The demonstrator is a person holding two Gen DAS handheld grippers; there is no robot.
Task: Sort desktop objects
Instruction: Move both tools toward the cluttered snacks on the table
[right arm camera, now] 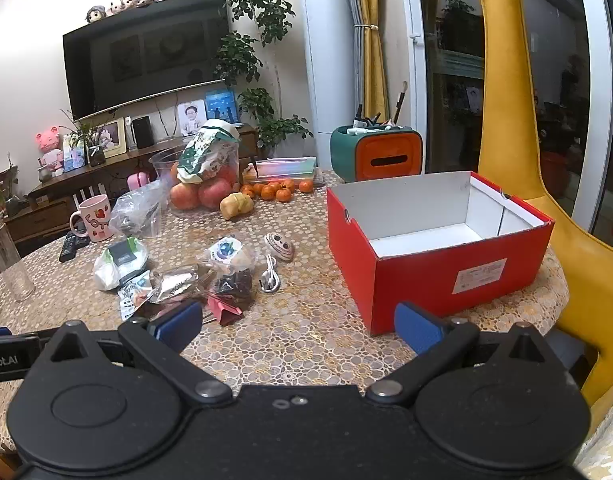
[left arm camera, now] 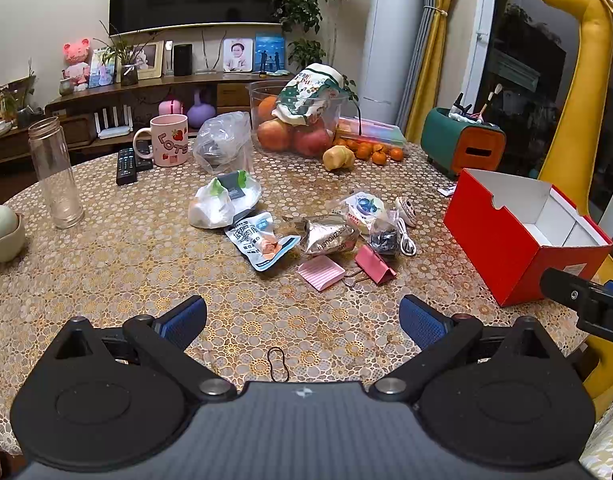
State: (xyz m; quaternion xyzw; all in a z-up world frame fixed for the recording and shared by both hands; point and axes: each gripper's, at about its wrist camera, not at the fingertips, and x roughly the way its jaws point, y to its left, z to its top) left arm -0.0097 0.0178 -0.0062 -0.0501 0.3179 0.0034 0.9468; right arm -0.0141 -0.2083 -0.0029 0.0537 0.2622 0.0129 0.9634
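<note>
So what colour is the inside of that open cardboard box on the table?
White inside, red outside; the open cardboard box shows its interior best in the right wrist view.

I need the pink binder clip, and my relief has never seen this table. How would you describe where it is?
Start at the open red box on the right side of the table. Left of it lies a heap of small packets; the pink binder clip sits at the heap's near edge, just in front of the white cable. It is the folded, tent-shaped piece with wire handles, unlike the flat pink striped pad beside it.
</note>
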